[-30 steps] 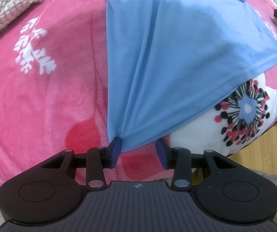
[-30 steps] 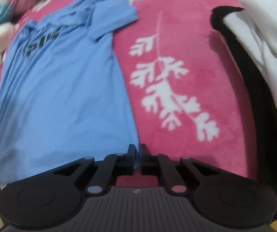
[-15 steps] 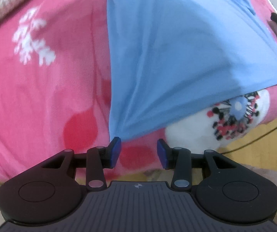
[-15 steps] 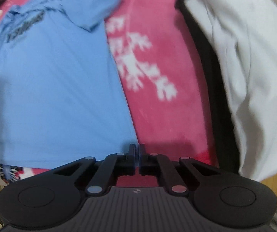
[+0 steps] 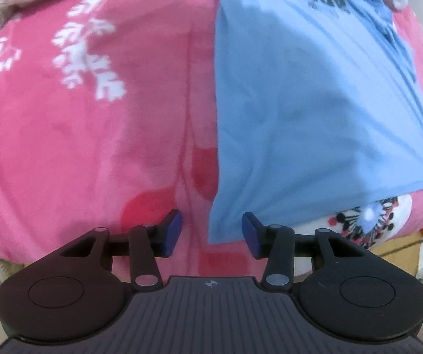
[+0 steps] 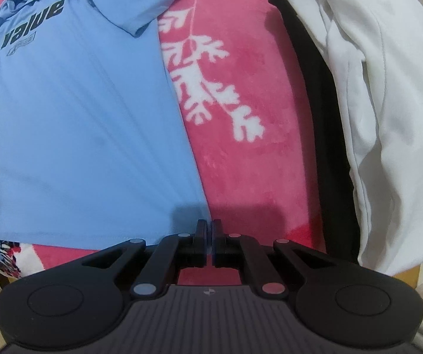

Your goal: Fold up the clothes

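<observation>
1. Left wrist cam: my left gripper (image 5: 211, 231) has its jaws apart and closing a bit right now. The blue pads (image 5: 171, 231) press on nothing.
2. Same view: the blue T-shirt (image 5: 314, 112) lies spread on the pink floral blanket (image 5: 78, 132). Its near bottom corner sits in the gap betw. the pads, closer to the right-hand one. I can't tell if that pad touches the cloth.
3. Same view: dark "value" print at the far end of the shirt. A knit beige-and-white cloth (image 5: 1, 3) is bunched in the top-left corner. Pic is a bit blurred.
4. Right wrist cam: my right gripper (image 6: 209, 236) has its jaws together, w/ just a slit showing betw. them, right at the shirt's other bottom corner. I can't tell if any cloth is pinched.
5. Same view: T-shirt (image 6: 78, 118) fills the left side, flat, a sleeve out at the top. To the right on the blanket (image 6: 241, 177), well apart from the shirt, lies a white garment (image 6: 388, 118) on top of a black one (image 6: 317, 103).
</observation>
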Motion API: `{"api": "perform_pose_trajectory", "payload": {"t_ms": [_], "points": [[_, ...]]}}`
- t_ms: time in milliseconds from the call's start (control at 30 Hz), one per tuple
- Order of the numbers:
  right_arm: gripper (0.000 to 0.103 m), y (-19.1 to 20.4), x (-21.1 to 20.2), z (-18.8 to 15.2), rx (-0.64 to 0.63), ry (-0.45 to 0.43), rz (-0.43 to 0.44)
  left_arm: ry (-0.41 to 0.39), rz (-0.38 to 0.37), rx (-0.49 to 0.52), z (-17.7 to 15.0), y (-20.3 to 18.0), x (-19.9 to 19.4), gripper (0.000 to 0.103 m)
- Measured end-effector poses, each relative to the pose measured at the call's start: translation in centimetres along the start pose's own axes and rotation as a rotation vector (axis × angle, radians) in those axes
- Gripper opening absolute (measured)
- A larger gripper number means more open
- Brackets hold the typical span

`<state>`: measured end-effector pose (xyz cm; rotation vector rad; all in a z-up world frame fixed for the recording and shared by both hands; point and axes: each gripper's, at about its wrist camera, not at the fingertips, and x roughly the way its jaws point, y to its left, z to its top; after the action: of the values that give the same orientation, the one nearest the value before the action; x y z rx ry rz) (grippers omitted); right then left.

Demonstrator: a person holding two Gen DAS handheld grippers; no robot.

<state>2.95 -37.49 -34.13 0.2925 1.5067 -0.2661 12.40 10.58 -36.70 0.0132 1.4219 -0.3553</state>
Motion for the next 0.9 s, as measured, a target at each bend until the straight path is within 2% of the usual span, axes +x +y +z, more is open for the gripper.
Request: {"api": "perform_pose_trajectory", "payload": {"t_ms": [67, 167, 200, 267, 400, 467, 500, 567, 667, 800, 900], "points": [[0.002, 0.0, 0.1, 0.1, -0.010, 0.002, 0.003, -0.001, -0.004, 0.011, 0.0, -0.3, 0.6, 0.031], [0.002, 0.0, -0.4, 0.1, -0.020, -0.002, 0.008, -0.012, -0.014, 0.024, -0.3, -0.9, 0.6, 0.003], [0.002, 0.0, -1.2, 0.1, -0.019, -0.011, 0.011, -0.014, -0.014, 0.029, -0.4, -1.1, 0.4, 0.001], [0.002, -0.1, -2.8, 0.0, -0.015, -0.029, 0.017, -0.049, -0.027, -0.002, -0.4, -1.2, -1.5, 0.001], [0.002, -0.7, -6.8, 0.2, -0.001, -0.061, 0.035, -0.147, -0.107, -0.127, 0.7, -0.1, -6.4, 0.001], [0.002, -0.9, -7.4, -0.1, -0.026, -0.051, 0.029, -0.140, -0.102, -0.129, 0.8, -0.1, -6.7, 0.001], [0.002, -0.8, -6.6, -0.1, -0.040, -0.034, 0.022, -0.136, -0.098, -0.130, 0.9, 0.0, -6.9, 0.001], [0.002, -0.3, -4.7, 0.3, -0.058, 0.007, 0.009, -0.083, -0.070, -0.101, 0.9, -0.8, -4.5, 0.001], [0.002, -0.3, -1.5, 0.0, -0.048, 0.069, 0.000, -0.013, -0.038, -0.079, -0.6, -0.5, -3.1, 0.001], [0.002, -0.3, -1.0, -0.7, -0.047, 0.099, -0.004, 0.024, -0.006, -0.025, -1.5, -0.7, -3.2, 0.001], [0.002, -0.8, 0.9, -0.9, -0.044, 0.125, -0.014, 0.065, 0.035, 0.057, -1.9, -1.2, -1.0, 0.001]]}}
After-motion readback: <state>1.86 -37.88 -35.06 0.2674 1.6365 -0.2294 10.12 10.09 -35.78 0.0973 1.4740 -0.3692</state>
